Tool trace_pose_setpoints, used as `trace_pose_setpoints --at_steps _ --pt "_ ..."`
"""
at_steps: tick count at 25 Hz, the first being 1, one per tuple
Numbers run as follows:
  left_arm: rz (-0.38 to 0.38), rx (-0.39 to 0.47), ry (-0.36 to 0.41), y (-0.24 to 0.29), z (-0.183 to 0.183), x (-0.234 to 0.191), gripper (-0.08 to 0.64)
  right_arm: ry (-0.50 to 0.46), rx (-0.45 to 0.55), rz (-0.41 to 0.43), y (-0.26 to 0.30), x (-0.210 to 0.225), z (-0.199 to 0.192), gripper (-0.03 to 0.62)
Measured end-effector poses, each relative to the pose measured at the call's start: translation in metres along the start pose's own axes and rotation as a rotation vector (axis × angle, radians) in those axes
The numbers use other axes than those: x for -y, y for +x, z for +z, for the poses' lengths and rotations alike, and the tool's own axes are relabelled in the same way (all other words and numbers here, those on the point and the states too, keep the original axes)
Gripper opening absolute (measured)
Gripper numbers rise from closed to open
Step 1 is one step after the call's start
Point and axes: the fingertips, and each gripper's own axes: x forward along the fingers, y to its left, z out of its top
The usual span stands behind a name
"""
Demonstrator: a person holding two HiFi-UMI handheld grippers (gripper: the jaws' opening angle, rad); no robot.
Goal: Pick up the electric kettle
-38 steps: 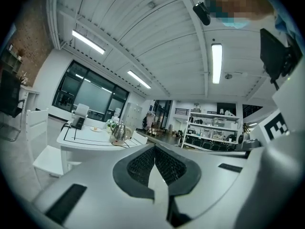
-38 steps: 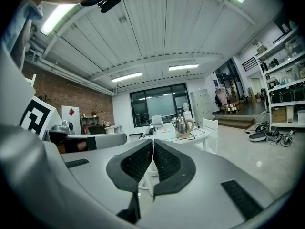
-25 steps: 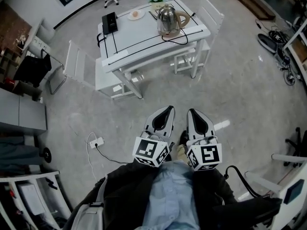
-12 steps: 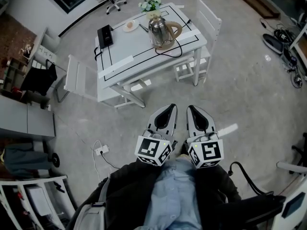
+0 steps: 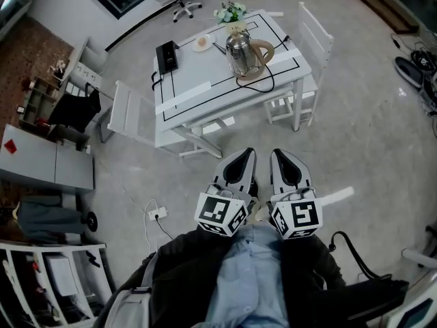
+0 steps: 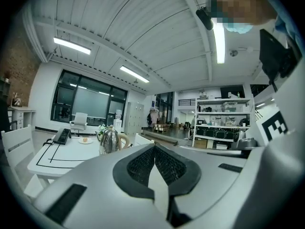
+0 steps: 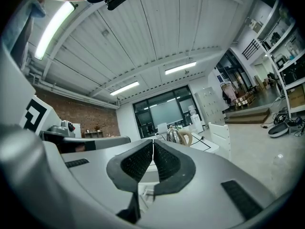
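Note:
A steel electric kettle (image 5: pixel 244 52) with a tan handle stands on its base on a white table (image 5: pixel 205 80), its black cord looping over the table's near edge. It also shows small and far off in the left gripper view as the kettle (image 6: pixel 109 140) and in the right gripper view as the kettle (image 7: pixel 177 136). My left gripper (image 5: pixel 240 161) and right gripper (image 5: pixel 282 160) are held side by side close to my body, well short of the table. Both are shut with nothing between the jaws, as the left gripper (image 6: pixel 154 149) and right gripper (image 7: pixel 153 144) views show.
On the table lie a black phone-like device (image 5: pixel 167 55), a small plate (image 5: pixel 202 42) and a flower pot (image 5: pixel 232 14). White chairs (image 5: pixel 133 114) flank the table, another chair (image 5: pixel 314 36) on its right. A power strip (image 5: pixel 157 214) with cable lies on the floor at left.
The table and kettle have shifted in the head view, first left, then back right. Both grippers stay shut and side by side.

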Motion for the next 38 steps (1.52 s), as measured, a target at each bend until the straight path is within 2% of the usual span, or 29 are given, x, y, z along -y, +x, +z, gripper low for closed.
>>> trace_pose_setpoints --at_steps 10,16,21,30,38 --pt "-0.015 0.011 -0.059 0.025 0.001 -0.032 0.008 -0.039 -0.046 -0.021 0.035 0.005 -0.002 0.018" --pt "-0.003 -0.039 -0.126 0.064 -0.025 -0.079 0.008 -0.009 -0.122 -0.033 0.089 0.022 -0.027 0.018" --pt "0.013 -0.051 -0.160 0.087 -0.028 -0.125 0.008 -0.010 -0.161 -0.016 0.140 0.019 -0.034 0.018" --pt "0.014 0.003 -0.197 0.126 -0.005 -0.205 0.008 -0.071 -0.171 -0.016 0.228 0.011 -0.019 0.018" --pt "-0.020 0.077 -0.216 0.150 0.017 -0.245 0.008 -0.141 -0.146 -0.033 0.269 0.003 -0.003 0.018"
